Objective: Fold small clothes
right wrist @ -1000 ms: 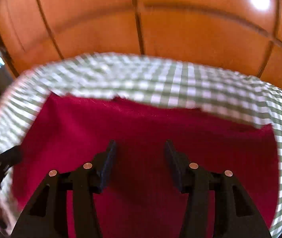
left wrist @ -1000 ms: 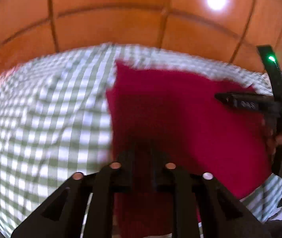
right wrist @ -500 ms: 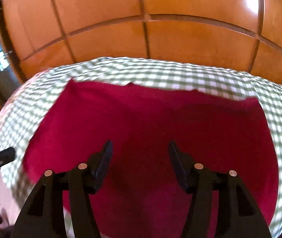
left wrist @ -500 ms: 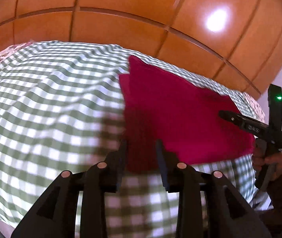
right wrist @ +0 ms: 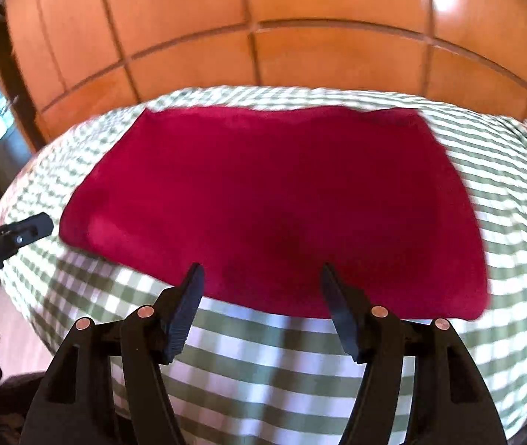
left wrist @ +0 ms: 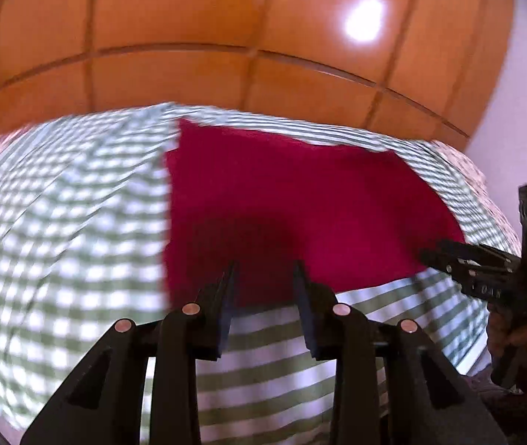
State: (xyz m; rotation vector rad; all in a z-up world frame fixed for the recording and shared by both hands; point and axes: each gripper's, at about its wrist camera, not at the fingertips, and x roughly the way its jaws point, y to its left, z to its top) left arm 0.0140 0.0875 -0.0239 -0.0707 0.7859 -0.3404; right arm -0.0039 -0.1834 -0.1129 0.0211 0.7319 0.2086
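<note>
- Left gripper: jaws apart with nothing between them, hovering just over the near edge of the cloth; whether the tips touch the fabric cannot be told.
- Right gripper: jaws spread wider, also empty, poised over the cloth's near edge with checked cover showing below the tips.
- The cloth, dark red, lies ahead of both pairs of jaws, flat on the cover. From the right jaws it spreads to both sides and away; from the left jaws it runs mostly ahead and to the right, its left edge just left of the left jaw.
- Its outline is a tidy four-sided shape with a rounded, thicker-looking near left corner (seen from the right wrist), which suggests at least one fold is already in; the layers cannot be counted, so this is a judgement only.
- Neither gripper holds fabric, so no fold is under way at present.
- What looks left: another fold or two to bring the piece down to a small bundle, starting with a pinch on an edge or corner near the jaws.
- Beyond the cloth, the cover runs on to a wooden panelled wall. No other clothes can be made out for certain (a pink patch at the far left of the right view is too small to name).
</note>
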